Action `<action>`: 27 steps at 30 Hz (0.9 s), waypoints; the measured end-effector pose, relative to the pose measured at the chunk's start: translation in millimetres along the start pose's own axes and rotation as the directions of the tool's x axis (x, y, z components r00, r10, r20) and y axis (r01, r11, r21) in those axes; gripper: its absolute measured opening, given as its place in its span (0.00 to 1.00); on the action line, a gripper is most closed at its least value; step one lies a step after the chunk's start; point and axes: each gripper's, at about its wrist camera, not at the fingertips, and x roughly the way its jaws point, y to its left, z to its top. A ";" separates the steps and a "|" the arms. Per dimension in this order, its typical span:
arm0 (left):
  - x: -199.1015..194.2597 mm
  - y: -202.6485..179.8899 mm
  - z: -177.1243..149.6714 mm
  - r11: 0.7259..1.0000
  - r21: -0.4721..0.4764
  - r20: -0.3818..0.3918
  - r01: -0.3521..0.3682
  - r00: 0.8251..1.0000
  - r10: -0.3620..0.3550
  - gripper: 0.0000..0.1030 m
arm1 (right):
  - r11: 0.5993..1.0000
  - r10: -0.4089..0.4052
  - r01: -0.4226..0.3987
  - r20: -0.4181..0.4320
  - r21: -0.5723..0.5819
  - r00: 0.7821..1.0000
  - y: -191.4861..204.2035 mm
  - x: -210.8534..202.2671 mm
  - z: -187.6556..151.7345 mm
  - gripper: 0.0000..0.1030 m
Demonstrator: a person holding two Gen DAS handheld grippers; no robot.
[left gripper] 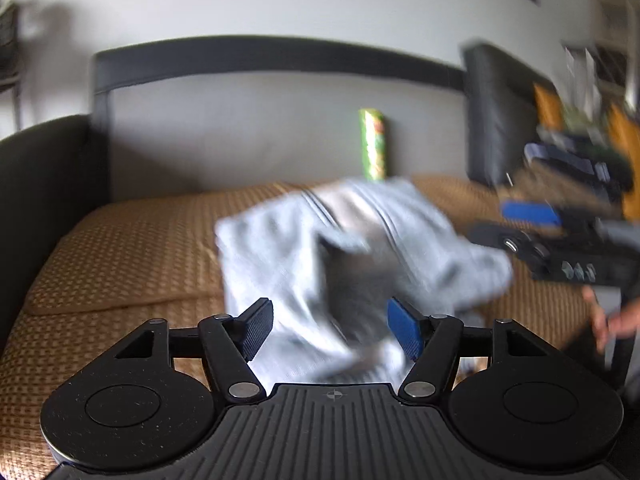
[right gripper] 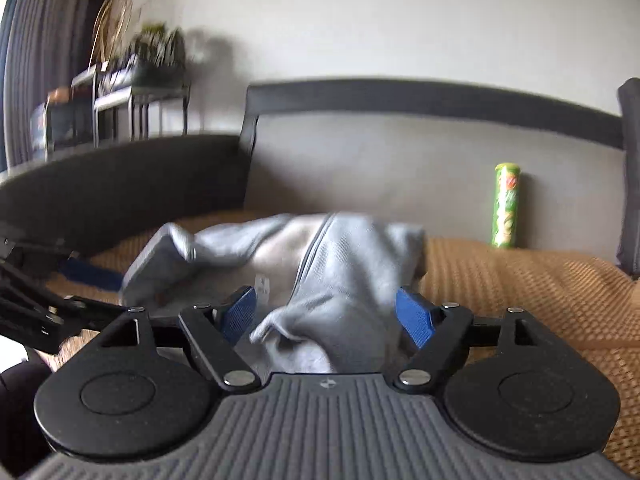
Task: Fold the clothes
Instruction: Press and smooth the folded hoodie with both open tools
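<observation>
A light grey zip-up sweatshirt point(left gripper: 360, 240) lies crumpled on the tan woven sofa seat point(left gripper: 140, 240). My left gripper point(left gripper: 331, 330) hovers just before its near edge, jaws wide apart, and the pads do not press on the cloth. In the right wrist view the same sweatshirt point(right gripper: 320, 256) bunches up between and behind the blue pads point(right gripper: 414, 316) of my right gripper point(right gripper: 326, 315), which is also open. The cloth's near fold runs under that gripper's body. Each gripper shows in the other's view: the right gripper point(left gripper: 560, 248) at the right, the left gripper point(right gripper: 32, 312) at the left edge.
A green chip can point(right gripper: 506, 206) stands upright against the grey sofa back point(right gripper: 400, 168), behind the sweatshirt. A dark armrest point(left gripper: 40, 180) bounds the seat on the left and a dark cushion point(left gripper: 496, 120) on the right. A person's hand point(left gripper: 612, 320) shows at the right. A shelf with plants point(right gripper: 140, 72) stands beyond.
</observation>
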 end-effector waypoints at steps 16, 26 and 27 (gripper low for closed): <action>102.8 5.4 -26.2 0.984 -0.180 -0.111 0.013 0.993 -0.034 0.20 | 0.999 -0.054 0.053 -0.215 -0.008 0.975 11.9 82.7 -37.4 0.42; 84.7 -7.9 -21.4 0.994 -0.112 -0.035 0.011 0.999 -0.015 0.49 | 0.999 -0.031 0.033 -0.153 0.010 0.988 8.6 73.5 -53.2 0.46; 79.2 -9.0 -16.8 0.995 -0.097 -0.032 0.012 0.999 -0.016 0.59 | 0.999 -0.019 0.023 -0.155 0.029 0.988 3.4 72.1 -47.0 0.49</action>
